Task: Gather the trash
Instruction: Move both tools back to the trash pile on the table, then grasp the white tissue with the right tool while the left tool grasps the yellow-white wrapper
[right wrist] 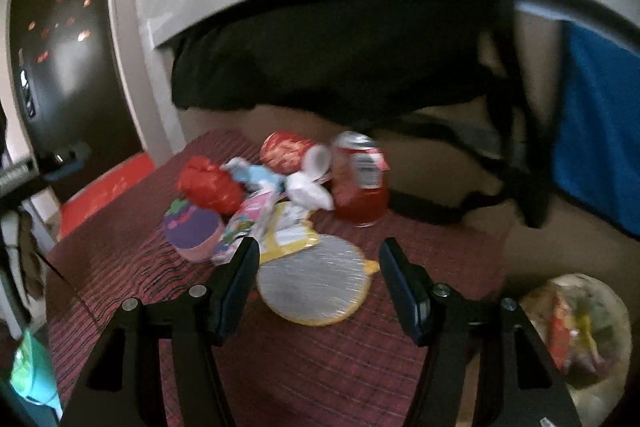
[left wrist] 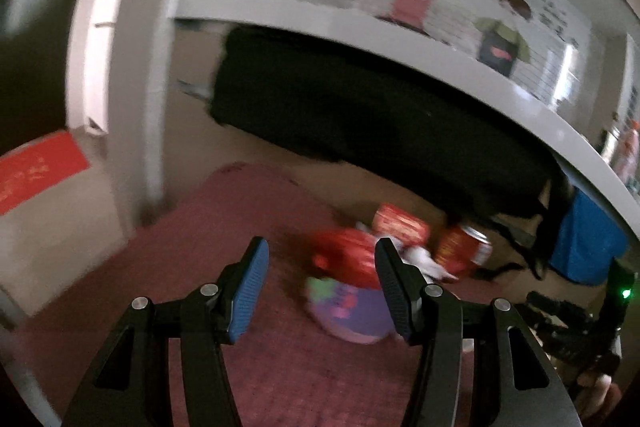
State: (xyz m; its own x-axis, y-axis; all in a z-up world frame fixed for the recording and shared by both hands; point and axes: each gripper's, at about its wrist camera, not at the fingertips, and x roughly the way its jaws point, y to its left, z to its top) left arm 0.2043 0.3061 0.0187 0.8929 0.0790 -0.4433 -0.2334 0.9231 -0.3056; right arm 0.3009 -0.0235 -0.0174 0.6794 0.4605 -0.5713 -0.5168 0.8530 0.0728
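Step in hand (judged): approach to first pick; nothing gripped yet.

Table (right wrist: 120,267), dark red woven cover, fills lower half of both views. Trash pile sits at frame centre in right wrist view, at lower centre-right in left wrist view.

Procedure, largest item first:
- Bin bag (right wrist: 576,327), lower right of right wrist view, already holds wrappers. Treat as drop target; keep path to it free.
- Red can (right wrist: 362,183) stands upright at right edge of pile, touching white crumpled paper (right wrist: 308,191). Grip across body, low, to avoid tipping.
- Purple cup (left wrist: 352,311) lies on its side, left of pile. Approach from open side.
- Foil lid (right wrist: 314,283), flat, nearest right fingers. Flat item: slide edge-on or lift by yellow rim, not from above.
- Red crumpled wrapper (right wrist: 210,185): soft, pinch at a fold.

Pose:
- Left gripper (left wrist: 320,283): tilted downward, fingers spread, empty; purple cup framed behind gap, not touched.
- Right gripper (right wrist: 316,279): tilted downward, fingers spread, empty; foil lid seen between them, beyond tips. Contact not evident.

Both views blurred; fine labels unreadable.
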